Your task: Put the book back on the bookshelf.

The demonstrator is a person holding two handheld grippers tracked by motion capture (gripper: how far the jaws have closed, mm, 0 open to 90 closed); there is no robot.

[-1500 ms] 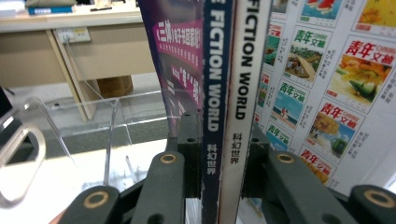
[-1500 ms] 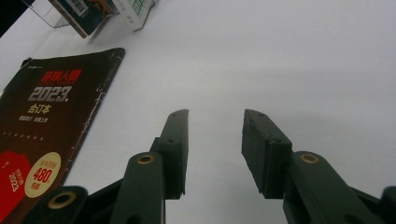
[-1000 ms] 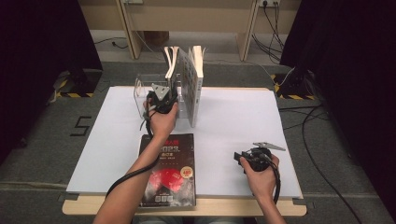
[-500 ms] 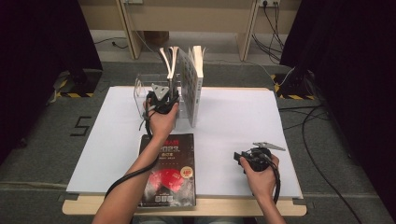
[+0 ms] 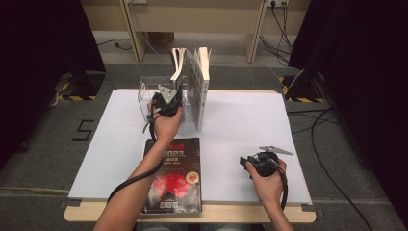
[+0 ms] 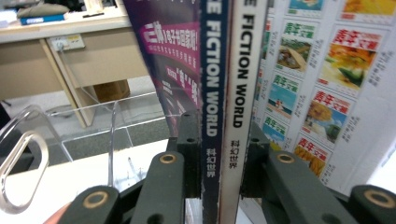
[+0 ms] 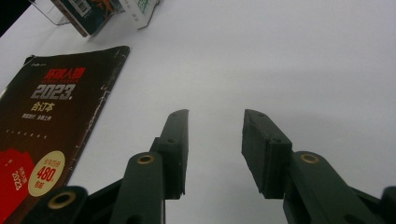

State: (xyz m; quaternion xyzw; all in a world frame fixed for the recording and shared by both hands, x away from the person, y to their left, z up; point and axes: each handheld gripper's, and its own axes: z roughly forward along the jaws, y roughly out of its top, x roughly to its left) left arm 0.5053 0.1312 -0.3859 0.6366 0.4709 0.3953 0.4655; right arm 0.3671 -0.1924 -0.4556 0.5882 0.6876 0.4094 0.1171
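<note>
Two thin magazines stand upright side by side, one with a dark blue spine (image 6: pixel 212 93) and one with a white spine (image 6: pixel 243 70), in a clear acrylic stand (image 5: pixel 144 94) at the back of the table. My left gripper (image 6: pixel 219 135) has its jaws on either side of both spines; they have just been closing and now press on the pair. In the high view the left gripper (image 5: pixel 166 98) is at the magazines (image 5: pixel 179 67). My right gripper (image 7: pixel 215 121) is open over the bare white table (image 5: pixel 240 120) at the front right, with nothing between its jaws.
A thicker book with a colourful picture-grid cover (image 5: pixel 199 82) stands just right of the magazines. A dark book with red print (image 5: pixel 173 175) lies flat at the table's front edge, under my left forearm. Cables run over the floor on the right.
</note>
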